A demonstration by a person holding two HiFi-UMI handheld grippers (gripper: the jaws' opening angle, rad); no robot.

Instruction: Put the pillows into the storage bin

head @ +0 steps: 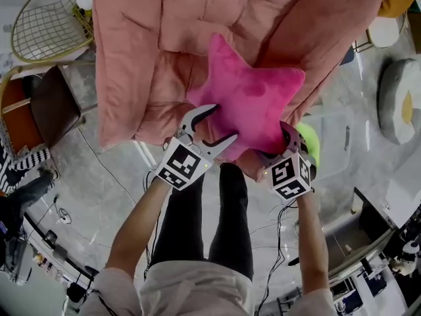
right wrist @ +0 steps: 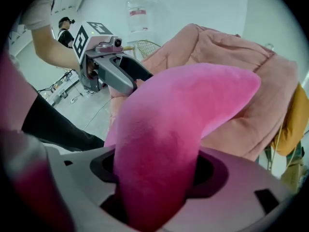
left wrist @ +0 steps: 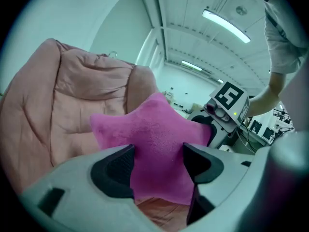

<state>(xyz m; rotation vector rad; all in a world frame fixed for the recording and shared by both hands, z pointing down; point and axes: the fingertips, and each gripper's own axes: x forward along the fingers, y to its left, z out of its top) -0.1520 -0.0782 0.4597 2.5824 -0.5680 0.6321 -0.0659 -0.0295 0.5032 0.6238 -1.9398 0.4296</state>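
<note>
So I've got the pink star pillow point(head: 253, 101) in both hands at once. My left hand-held gripper point(head: 222, 122) is clenched on one of its lower points. In the left gripper view the plush sits squeezed between the two dark pads point(left wrist: 116, 170), touching both sides. My right hand-held gripper point(head: 286, 147) is grasping another lower point, and in the right gripper view that fat pink arm fills the whole gap between the jaws and bulges out over them.

From the head view the star pillow is over the seat of the big salmon-pink padded chair point(head: 164, 45), just in front of its backrest, with its top point aimed up at the back cushion. I can't tell if the underside is touching the seat cushion. The two grippers are near each other at the bottom edge of the pillow, left one lower-left and right one lower-right, marker cubes facing up at me.

My legs in black trousers point(head: 217, 222) are right under all that on the grey floor point(head: 112, 196). There's a gold wire chair point(head: 46, 25) off to the upper left, well apart from the pillow.
</note>
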